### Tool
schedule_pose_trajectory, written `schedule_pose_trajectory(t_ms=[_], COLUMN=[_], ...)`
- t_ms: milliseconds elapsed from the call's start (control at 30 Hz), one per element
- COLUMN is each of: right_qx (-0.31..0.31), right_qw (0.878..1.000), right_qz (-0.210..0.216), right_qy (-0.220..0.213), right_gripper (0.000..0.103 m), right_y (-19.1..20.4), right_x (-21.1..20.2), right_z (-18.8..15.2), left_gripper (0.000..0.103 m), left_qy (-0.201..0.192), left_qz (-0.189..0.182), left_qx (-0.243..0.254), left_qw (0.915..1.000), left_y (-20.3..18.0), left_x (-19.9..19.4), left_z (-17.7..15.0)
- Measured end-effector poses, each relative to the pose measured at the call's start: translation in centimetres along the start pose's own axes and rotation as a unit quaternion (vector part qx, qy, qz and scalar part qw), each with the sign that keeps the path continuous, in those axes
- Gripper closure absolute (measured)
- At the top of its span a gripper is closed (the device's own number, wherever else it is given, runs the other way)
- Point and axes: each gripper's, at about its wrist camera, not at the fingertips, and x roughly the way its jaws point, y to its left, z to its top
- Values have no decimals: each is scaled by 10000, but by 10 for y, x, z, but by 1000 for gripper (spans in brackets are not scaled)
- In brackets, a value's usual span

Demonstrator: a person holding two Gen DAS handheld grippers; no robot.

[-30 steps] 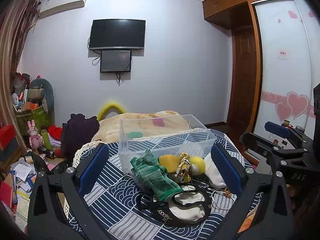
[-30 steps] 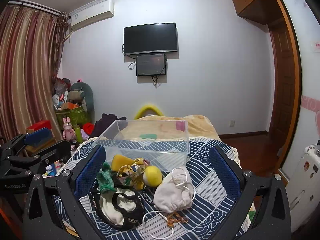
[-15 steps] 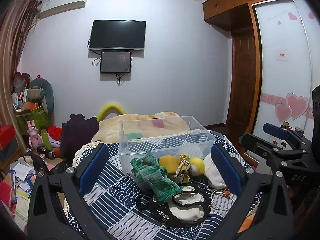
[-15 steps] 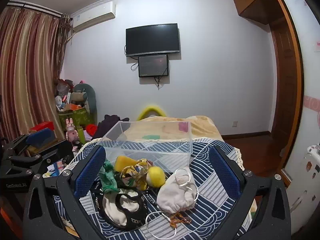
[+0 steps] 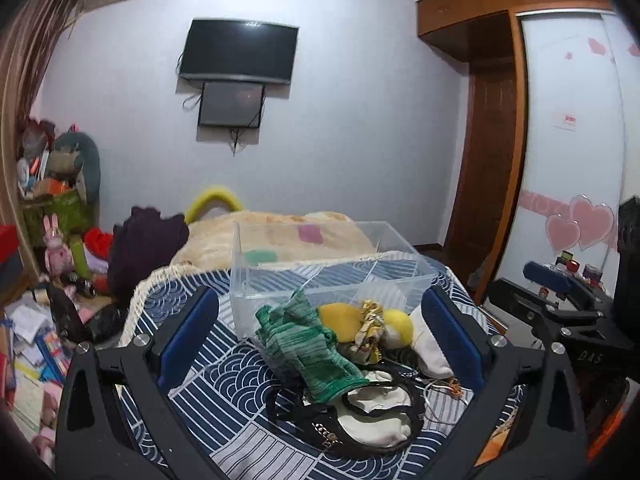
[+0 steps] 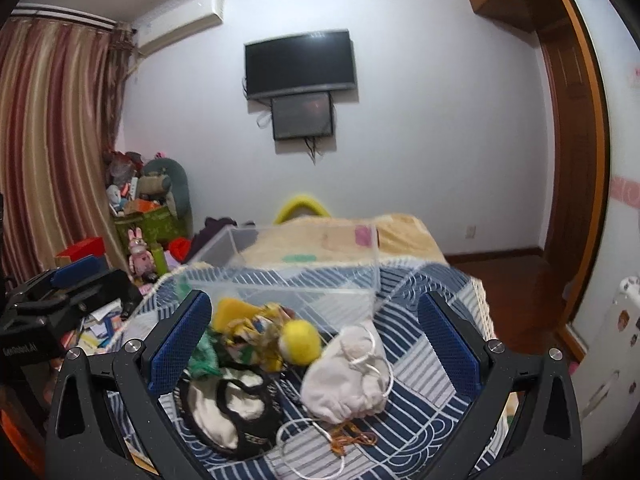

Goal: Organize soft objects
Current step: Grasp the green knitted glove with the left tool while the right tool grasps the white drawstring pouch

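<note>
- Hovering over the pile, we hold the left gripper [image 5: 320,336] and right gripper [image 6: 314,338] with jaws spread wide, nothing between them.
- We see the green knit cloth [image 5: 308,346], white drawstring pouch [image 6: 348,376] and yellow ball [image 6: 301,341] heaped on the patterned bedspread [image 5: 224,384], just in front of the clear plastic bin [image 5: 320,276].
- We judge them light and limp; we'd pinch the pouch's bunched body, not its loose cord.
</note>
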Motion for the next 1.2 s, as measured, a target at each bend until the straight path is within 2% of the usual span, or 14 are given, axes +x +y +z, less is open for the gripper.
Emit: schedule_pose_trajectory(t_ms=[67,133,267,333,433,500,567,633,700,767,833,933,1200], right_qx=[98,173,258,255,283,313,310,330,366,354,333,311,318], right_qw=[9997,9989,9964,9943,9907,9878,9845,9807,9785,9791,9804,9826,9923], right_qz=[-65,-121,-86,-64,-52,5,15,69,145,121,84,17,-99], right_qy=[208,407,803,1029,1327,1524,1726,1926,2025,1997,1942,1830,1191], right_gripper=[1,3,14,16,22,29,42,49,58,68,76,79,80], right_y=[-9,-16,-25,-28,-31,-34,-35,-36,-35,-35,-34,-36,-40], right_x=[12,25,44,52,62,72,80,85,86,83,78,74,42], right_z=[-5,-12,-23,-29,-39,-47,-53,-59,-61,-61,-59,-56,-35], left_gripper=[12,17,20,21,22,27,40,51,57,70,73,78,79], left_qy=[188,421,758,896,984,1030,1154,1232,1265,1246,1207,1097,544], left_qz=[24,76,153,174,199,220,179,102,21,-52,-43,32,108], left_qx=[-91,-146,-252,-256,-180,-123,-87,-89,-117,-161,-178,-204,-281], left_qw=[9998,9990,9967,9955,9948,9944,9931,9923,9919,9921,9925,9937,9981], left_y=[5,9,15,16,16,16,15,17,20,23,25,30,41], left_x=[13,29,54,64,72,75,81,85,87,85,82,73,38], left_z=[-3,-7,-19,-26,-36,-41,-47,-50,-52,-53,-52,-49,-25])
